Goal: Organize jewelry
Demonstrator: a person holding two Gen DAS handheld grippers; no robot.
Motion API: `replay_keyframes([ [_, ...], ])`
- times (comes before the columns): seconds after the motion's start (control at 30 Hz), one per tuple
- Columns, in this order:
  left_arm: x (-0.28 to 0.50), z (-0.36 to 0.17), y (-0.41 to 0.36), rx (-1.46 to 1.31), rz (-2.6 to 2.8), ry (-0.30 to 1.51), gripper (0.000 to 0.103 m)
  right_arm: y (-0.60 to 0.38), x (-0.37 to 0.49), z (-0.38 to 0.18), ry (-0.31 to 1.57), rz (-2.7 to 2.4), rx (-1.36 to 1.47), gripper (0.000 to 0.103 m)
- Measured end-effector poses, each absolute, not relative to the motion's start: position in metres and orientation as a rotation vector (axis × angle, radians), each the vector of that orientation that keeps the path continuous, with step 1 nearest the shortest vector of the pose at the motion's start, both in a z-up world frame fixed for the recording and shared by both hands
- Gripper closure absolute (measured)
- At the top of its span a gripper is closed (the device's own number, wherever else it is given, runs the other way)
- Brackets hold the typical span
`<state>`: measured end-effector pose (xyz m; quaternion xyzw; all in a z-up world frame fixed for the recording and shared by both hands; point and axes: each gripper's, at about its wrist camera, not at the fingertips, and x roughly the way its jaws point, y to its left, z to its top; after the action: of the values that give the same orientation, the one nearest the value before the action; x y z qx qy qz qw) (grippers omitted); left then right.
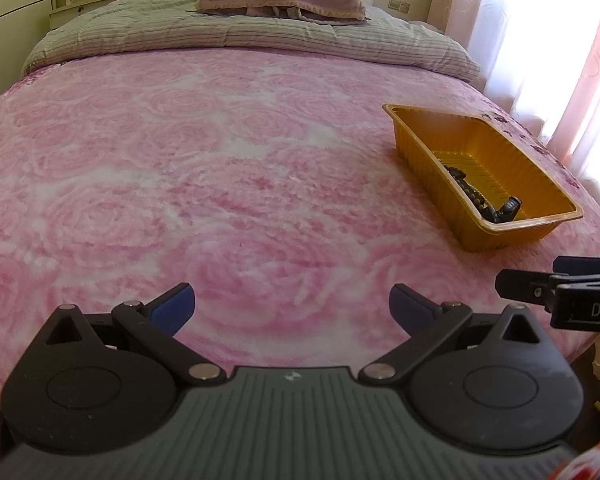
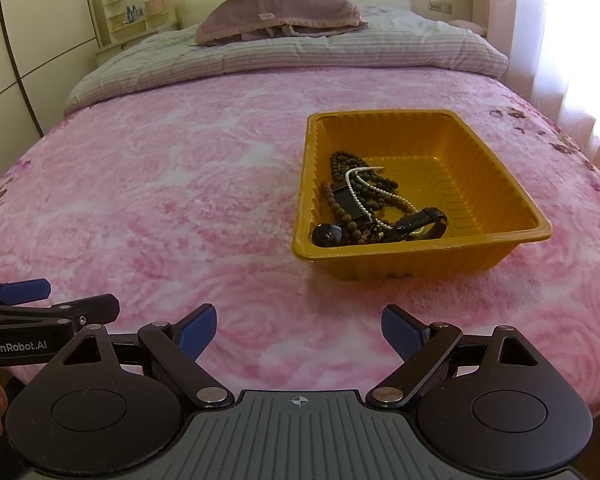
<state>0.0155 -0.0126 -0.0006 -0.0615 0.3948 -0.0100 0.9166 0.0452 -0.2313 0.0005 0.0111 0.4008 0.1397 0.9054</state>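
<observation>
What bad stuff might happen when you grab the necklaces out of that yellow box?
The pearl strand lies across the brown bead strings, so pulling one would likely drag the others along. The yellow tray looks light and sits on a soft pink blanket, so it may tip or slide. Both grippers are open and empty.

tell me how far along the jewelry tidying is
Looks close to finished, or not yet begun; one moment cannot tell which. The beads, pearl strand and a watch all lie piled in the yellow tray on the bed. Nothing is in hand: the left tool and right tool are both open and empty. No loose jewelry shows on the blanket.
</observation>
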Motion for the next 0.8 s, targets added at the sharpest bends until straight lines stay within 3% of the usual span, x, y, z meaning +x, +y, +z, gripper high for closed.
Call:
replay_keyframes([
  [0.8,0.0154,0.0015,-0.0131,-0.115,-0.022,0.802,0.0,-0.2318,0.0469,0.0013,0.823,0.286,0.023,0.014],
])
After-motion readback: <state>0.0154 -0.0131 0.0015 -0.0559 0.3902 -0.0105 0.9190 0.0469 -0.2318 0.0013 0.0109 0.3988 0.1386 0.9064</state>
